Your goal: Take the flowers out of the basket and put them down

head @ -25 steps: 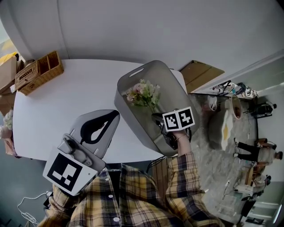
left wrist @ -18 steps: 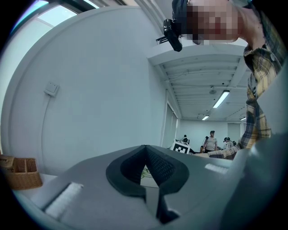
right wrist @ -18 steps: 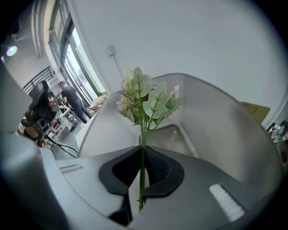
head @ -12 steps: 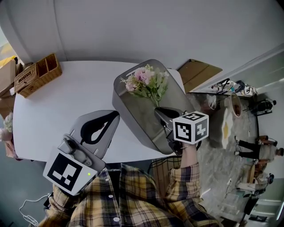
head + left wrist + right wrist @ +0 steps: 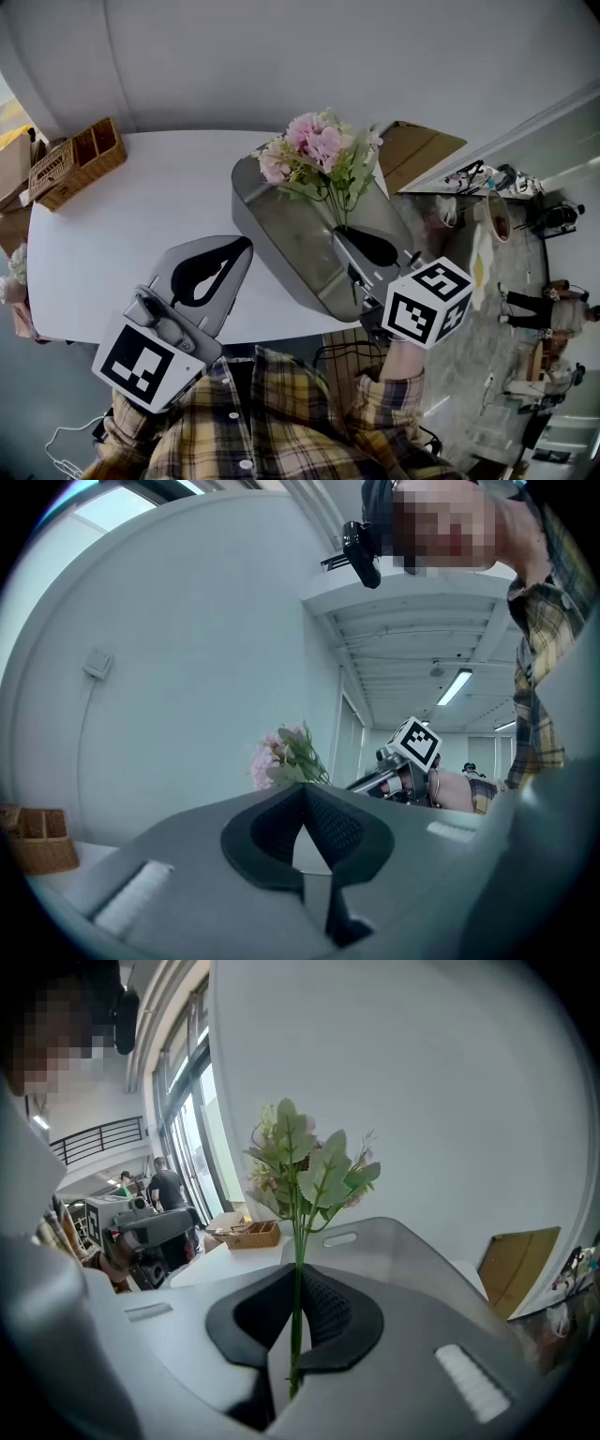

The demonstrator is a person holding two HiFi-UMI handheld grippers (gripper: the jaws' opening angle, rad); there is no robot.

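A bunch of pink and white flowers [image 5: 319,155] with green stems hangs above the grey plastic basket [image 5: 281,230], which stands on the white table [image 5: 131,211]. My right gripper [image 5: 339,232] is shut on the stems, over the basket's near end. In the right gripper view the stems [image 5: 296,1269] run up between the closed jaws of that gripper [image 5: 296,1283], and the basket [image 5: 412,1255] lies beyond. My left gripper [image 5: 242,246] hovers left of the basket, tips together and nothing in them. Its own view shows the left gripper [image 5: 302,794] pointing level, with the flowers [image 5: 281,757] beyond.
A wicker organiser [image 5: 75,159] sits at the table's far left corner. A cardboard box [image 5: 417,150] lies on the floor right of the table. Further right are a marbled floor and people [image 5: 544,314]. A plain wall runs behind the table.
My right gripper has risen with the flowers, lifting them from inside the basket to above its rim. The left gripper has stayed where it was.
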